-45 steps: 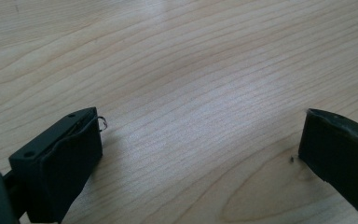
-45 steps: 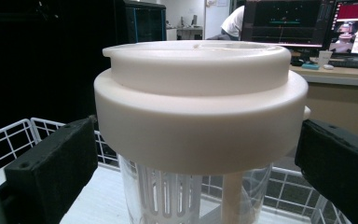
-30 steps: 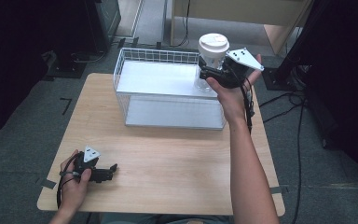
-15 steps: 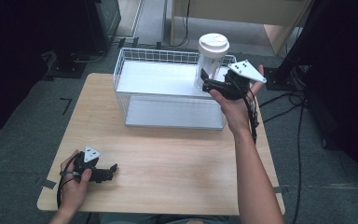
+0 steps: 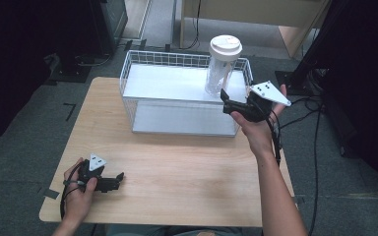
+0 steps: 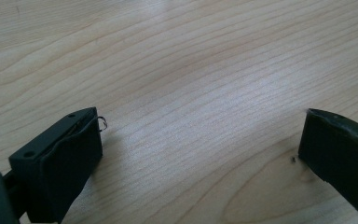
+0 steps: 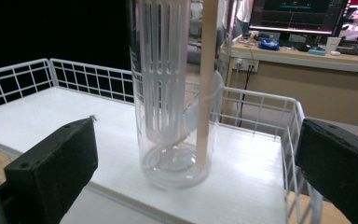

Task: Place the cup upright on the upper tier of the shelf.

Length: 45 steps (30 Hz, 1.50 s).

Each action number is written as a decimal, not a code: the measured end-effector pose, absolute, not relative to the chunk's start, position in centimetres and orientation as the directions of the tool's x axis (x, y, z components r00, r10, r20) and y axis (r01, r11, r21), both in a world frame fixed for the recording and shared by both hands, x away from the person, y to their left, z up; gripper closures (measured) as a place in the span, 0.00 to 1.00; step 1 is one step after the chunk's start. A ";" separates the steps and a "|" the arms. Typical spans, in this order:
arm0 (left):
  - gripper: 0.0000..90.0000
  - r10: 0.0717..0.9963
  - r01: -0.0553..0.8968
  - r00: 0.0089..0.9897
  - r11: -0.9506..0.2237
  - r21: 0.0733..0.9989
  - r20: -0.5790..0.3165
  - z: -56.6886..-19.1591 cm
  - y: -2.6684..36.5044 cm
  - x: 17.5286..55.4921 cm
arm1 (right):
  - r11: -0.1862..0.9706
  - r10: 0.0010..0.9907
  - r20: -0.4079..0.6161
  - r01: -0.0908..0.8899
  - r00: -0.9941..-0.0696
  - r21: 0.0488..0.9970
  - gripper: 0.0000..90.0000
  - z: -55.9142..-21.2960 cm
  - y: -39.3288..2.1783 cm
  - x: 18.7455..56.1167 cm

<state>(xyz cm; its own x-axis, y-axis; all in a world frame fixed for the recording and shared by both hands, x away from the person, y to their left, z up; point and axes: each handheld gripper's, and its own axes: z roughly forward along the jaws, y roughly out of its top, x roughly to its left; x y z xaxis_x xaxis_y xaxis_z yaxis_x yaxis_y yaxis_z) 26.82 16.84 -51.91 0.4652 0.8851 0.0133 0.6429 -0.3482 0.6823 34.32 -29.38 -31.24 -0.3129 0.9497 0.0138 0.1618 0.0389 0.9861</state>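
A clear plastic bottle (image 5: 220, 71) with a white lid stands upright in the right rear corner of the white wire basket (image 5: 128, 73). In the right gripper view the bottle (image 7: 175, 93) shows a white slotted insert and a tan straw inside. My right gripper (image 5: 226, 102) is open just in front of the bottle and does not touch it; the jaws of that gripper (image 7: 200, 140) stand wide apart on either side. The left gripper (image 5: 117, 180) rests open on the wooden table (image 5: 177, 162) near the front left corner, and between the jaws of the left gripper (image 6: 200, 135) lies bare wood.
The basket's white floor (image 7: 51, 116) has free room left of the bottle. Its wire wall (image 7: 261, 112) rises close behind and right of the bottle. Cables (image 5: 300, 113) trail on the floor at the table's right. A desk with monitors (image 7: 298, 18) stands beyond.
The right gripper lowered the bottle into the basket, let it go and drew back toward the person. The left gripper has stayed put.
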 end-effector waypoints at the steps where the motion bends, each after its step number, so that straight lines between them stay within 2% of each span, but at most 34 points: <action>1: 0.00 0.885 0.643 0.465 -0.348 0.682 0.013 -51.9 16.8 26.8 | 0.041 0.950 0.012 0.163 -0.311 0.986 0.00 -31.4 -29.5 34.1; 31: 0.00 0.886 0.646 0.463 -0.346 0.681 0.011 -51.9 16.8 26.8 | 0.070 0.952 -0.005 0.202 -0.306 0.977 0.00 -35.9 -34.2 27.6; 45: 0.00 0.886 0.645 0.463 -0.345 0.682 0.011 -51.9 16.8 26.8 | 0.070 0.962 0.000 0.246 -0.272 0.967 0.00 -38.8 -36.7 25.0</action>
